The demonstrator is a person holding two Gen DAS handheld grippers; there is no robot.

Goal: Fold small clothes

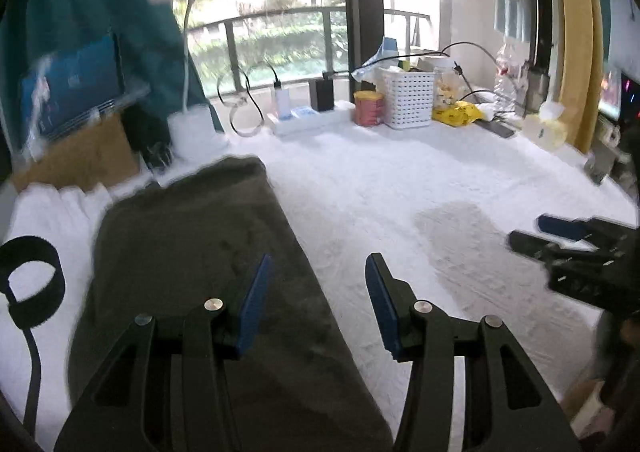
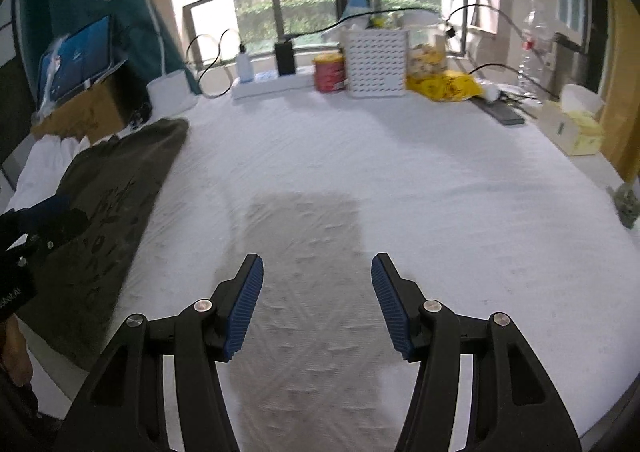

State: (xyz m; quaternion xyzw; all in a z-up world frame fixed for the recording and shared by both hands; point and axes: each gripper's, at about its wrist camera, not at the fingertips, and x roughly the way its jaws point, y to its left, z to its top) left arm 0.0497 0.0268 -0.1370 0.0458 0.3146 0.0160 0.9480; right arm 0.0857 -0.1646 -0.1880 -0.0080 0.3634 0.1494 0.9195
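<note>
A dark olive garment [image 1: 192, 260], folded into a long rectangle, lies on the left of the white table [image 1: 400, 188]; in the right wrist view the garment [image 2: 116, 188] shows a faint print. My left gripper [image 1: 318, 272] hovers open over the garment's right edge, nothing between its blue pads. My right gripper [image 2: 318, 272] is open above bare white cloth, holding nothing. The right gripper [image 1: 560, 236] also shows at the right edge of the left wrist view. The left gripper [image 2: 48, 220] appears at the left edge of the right wrist view, over the garment.
Along the far edge stand a white desk lamp [image 2: 168, 88], a power strip [image 2: 272, 86], a red tin [image 2: 330, 72], a white basket [image 2: 376, 60], a yellow bag [image 2: 444, 86] and a tissue box [image 2: 576, 128]. A cardboard box with a tablet [image 2: 76, 56] sits far left. White cloth [image 2: 52, 156] lies under the garment.
</note>
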